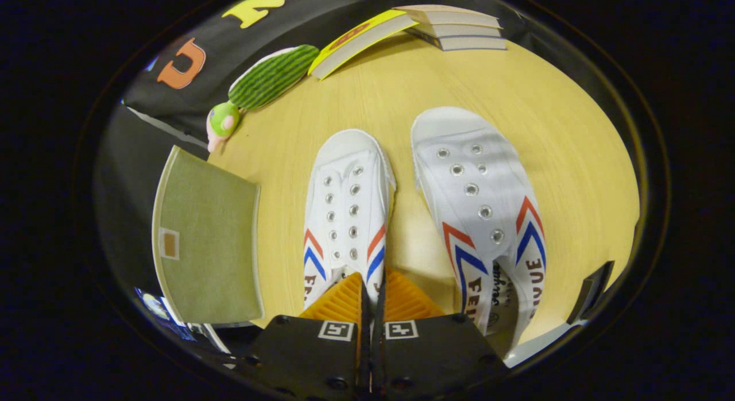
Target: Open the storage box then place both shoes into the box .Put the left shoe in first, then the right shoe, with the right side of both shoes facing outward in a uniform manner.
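Wooden table [551, 142] bears two shoes [348, 211], books [453, 27], plush toy [270, 79], box [207, 246].

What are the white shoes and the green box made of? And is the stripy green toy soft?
The shoes look like matte white canvas with shiny metal eyelets. The gripper is shut on the left shoe. The green box looks like woven fabric, its lid showing a fine cloth texture. The toy looks like fuzzy plush, so probably soft. The table looks like pale wood.

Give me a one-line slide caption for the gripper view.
Hand-held gripper, fingers nearly together, over left shoe beside right shoe on wooden table.
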Demonstrator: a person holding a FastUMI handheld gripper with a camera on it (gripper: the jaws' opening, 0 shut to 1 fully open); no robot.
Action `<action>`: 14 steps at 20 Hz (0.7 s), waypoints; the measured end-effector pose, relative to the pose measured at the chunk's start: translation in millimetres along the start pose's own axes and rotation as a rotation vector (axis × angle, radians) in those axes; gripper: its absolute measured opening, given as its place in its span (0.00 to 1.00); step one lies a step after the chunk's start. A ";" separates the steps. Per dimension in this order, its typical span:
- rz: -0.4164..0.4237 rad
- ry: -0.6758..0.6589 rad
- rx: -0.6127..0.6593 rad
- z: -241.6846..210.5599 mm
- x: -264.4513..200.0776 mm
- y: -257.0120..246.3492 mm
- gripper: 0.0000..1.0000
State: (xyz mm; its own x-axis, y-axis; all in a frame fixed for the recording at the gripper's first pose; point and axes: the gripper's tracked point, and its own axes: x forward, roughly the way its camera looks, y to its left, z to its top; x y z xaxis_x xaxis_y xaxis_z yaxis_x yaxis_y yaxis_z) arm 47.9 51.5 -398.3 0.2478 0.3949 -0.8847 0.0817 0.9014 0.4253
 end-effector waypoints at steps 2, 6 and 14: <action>0.031 0.009 0.045 -3.4 -0.4 6.5 0.06; 0.049 -0.008 0.055 -4.4 -10.4 21.5 0.06; 0.120 -0.056 0.104 -11.7 -77.0 73.0 0.05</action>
State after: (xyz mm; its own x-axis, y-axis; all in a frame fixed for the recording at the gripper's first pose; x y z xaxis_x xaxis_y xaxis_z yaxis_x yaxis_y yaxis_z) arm 23.5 89.0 -301.4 0.3147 0.4852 -0.8158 0.1473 0.8241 0.5469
